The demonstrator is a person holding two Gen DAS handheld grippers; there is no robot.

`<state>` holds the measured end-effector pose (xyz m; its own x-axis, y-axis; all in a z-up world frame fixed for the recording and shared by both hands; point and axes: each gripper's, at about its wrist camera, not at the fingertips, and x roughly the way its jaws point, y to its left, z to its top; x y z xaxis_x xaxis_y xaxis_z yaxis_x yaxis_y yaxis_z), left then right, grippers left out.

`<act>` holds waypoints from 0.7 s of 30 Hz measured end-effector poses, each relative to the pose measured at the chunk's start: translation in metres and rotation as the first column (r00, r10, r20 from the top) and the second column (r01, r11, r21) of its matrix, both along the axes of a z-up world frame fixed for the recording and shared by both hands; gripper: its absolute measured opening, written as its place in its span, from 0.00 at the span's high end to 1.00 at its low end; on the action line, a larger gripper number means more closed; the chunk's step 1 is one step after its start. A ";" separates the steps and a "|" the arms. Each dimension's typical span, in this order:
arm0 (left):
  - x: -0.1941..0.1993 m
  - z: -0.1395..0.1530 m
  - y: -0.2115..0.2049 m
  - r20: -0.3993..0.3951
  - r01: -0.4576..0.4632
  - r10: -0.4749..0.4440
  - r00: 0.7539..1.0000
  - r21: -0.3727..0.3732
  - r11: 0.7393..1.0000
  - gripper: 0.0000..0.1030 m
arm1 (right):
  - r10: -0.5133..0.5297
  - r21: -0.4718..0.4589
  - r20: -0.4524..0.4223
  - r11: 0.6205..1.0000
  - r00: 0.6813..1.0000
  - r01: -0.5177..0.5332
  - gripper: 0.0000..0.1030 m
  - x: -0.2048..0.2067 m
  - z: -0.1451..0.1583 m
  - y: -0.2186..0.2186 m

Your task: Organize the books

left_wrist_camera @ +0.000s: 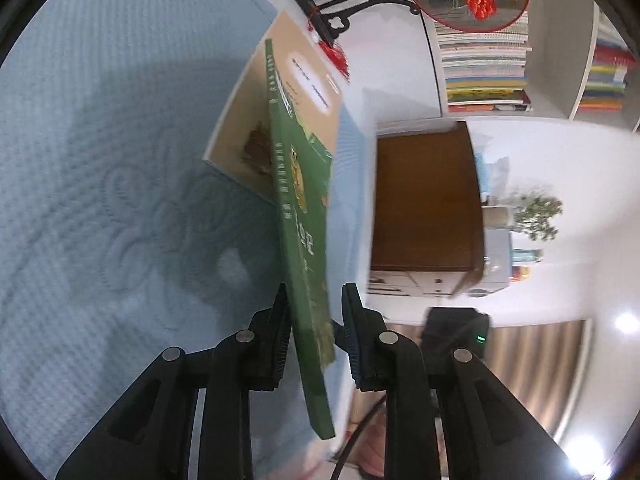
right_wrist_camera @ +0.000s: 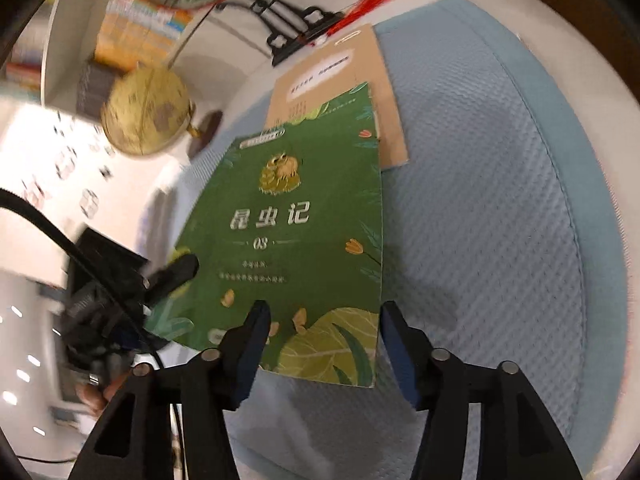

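Left wrist view: the green book (left_wrist_camera: 304, 216) stands edge-on between the fingers of the left gripper (left_wrist_camera: 316, 312), its spine running away from the camera. The left pad lies against the back cover; a narrow gap shows between the right pad and the front cover, so from this view alone contact on that side cannot be confirmed. The jaws stand nearly closed and the book is carried clear of the blue quilted mat (left_wrist_camera: 100, 200), so the left gripper is grasping the book by its lower edge.

Beyond the green book, a tan book (left_wrist_camera: 304, 80) lies flat on the mat near its far edge, just beside the black stand (left_wrist_camera: 336, 4) of a round ornament with red flowers.

Right wrist view: the same green book (right_wrist_camera: 296, 232) shows its front cover, tilted, with its near edge raised above the mat (right_wrist_camera: 480, 220). The right gripper (right_wrist_camera: 324, 340) is released: its fingers stand well apart, one over the lower part of the cover, the other just outside the book's right edge, neither pad pressing on it. The left gripper (right_wrist_camera: 168, 276) shows at the book's left edge, blurred. The tan book (right_wrist_camera: 340, 76) lies behind, partly covered by the green one. A globe (right_wrist_camera: 144, 112) stands off the mat's far left corner.
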<state>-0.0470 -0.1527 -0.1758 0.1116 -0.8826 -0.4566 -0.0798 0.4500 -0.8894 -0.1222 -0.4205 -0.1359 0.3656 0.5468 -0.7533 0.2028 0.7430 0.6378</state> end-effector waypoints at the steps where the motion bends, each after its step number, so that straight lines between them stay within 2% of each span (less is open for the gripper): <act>1: 0.001 -0.001 -0.001 -0.012 0.001 -0.001 1.000 -0.015 1.000 0.80 | -0.023 0.041 -0.004 0.999 1.000 0.024 0.44 0.000 -0.004 -0.006; 6: 0.004 -0.009 -0.004 -0.074 0.000 -0.007 0.997 -0.104 0.995 0.80 | -0.082 0.206 -0.063 0.974 0.995 0.094 0.43 0.004 -0.037 -0.024; 9: 0.007 -0.010 -0.007 -0.096 0.010 -0.026 0.995 -0.165 0.986 0.80 | -0.091 0.290 -0.045 0.952 0.995 0.101 0.42 0.006 -0.046 -0.023; 12: 0.010 -0.007 -0.011 -0.086 0.030 -0.046 0.995 -0.180 0.983 0.80 | -0.095 0.370 -0.029 0.924 0.995 0.099 0.42 0.013 -0.053 -0.016; 14: 0.011 -0.008 -0.011 -0.092 0.034 -0.050 0.995 -0.173 0.984 0.80 | -0.089 0.383 -0.016 0.920 0.996 0.088 0.47 0.016 -0.054 -0.014; 15: 0.012 -0.008 -0.010 -0.087 0.028 -0.042 0.995 -0.157 0.987 0.80 | -0.087 0.366 -0.007 0.927 0.996 0.083 0.50 0.018 -0.050 -0.013; 17: 0.014 -0.004 -0.006 -0.058 0.029 -0.032 0.998 -0.060 0.998 0.80 | -0.069 0.340 0.014 0.938 0.998 0.060 0.67 0.015 -0.046 -0.011; 18: 0.014 -0.002 -0.006 -0.035 0.044 -0.044 0.998 0.007 0.999 0.80 | -0.058 0.333 0.024 0.942 0.998 0.046 0.71 0.015 -0.043 -0.010; 19: 0.013 0.000 -0.008 -0.015 0.062 -0.062 0.998 0.063 0.996 0.80 | -0.044 0.312 0.036 0.950 0.998 0.031 0.74 0.014 -0.039 -0.008; 21: 0.008 0.007 -0.013 0.040 0.104 -0.113 0.993 0.191 0.976 0.80 | -0.001 0.197 0.058 0.980 0.998 -0.011 0.75 0.014 -0.028 0.003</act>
